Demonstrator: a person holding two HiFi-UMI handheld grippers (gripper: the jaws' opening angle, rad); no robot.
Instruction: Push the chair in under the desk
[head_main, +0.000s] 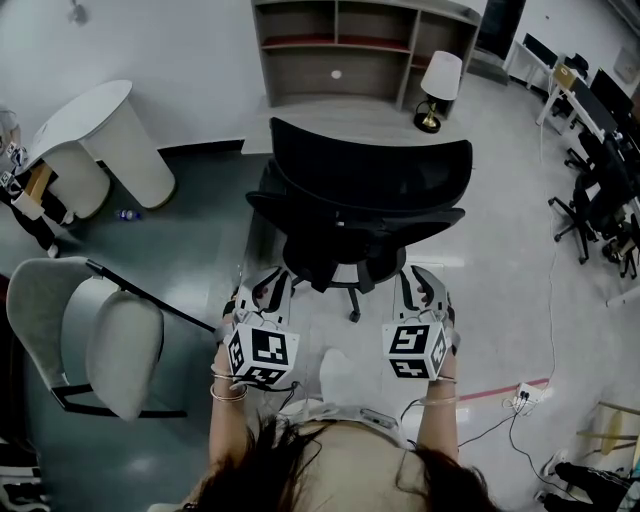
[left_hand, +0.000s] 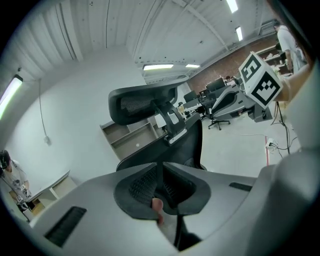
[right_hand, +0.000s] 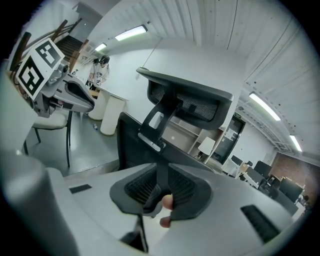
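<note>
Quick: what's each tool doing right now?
Left tool: closed on the black chair, at its backrest edge.
Right tool: closed on the same backrest.

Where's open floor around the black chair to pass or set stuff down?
Pale floor right of the black mesh office chair, up to the black desk chairs. Dark floor between it and the white round table. Crowded: grey shell chair at lower left, white power strip at lower right, white table lamp by the wooden shelf unit.
</note>
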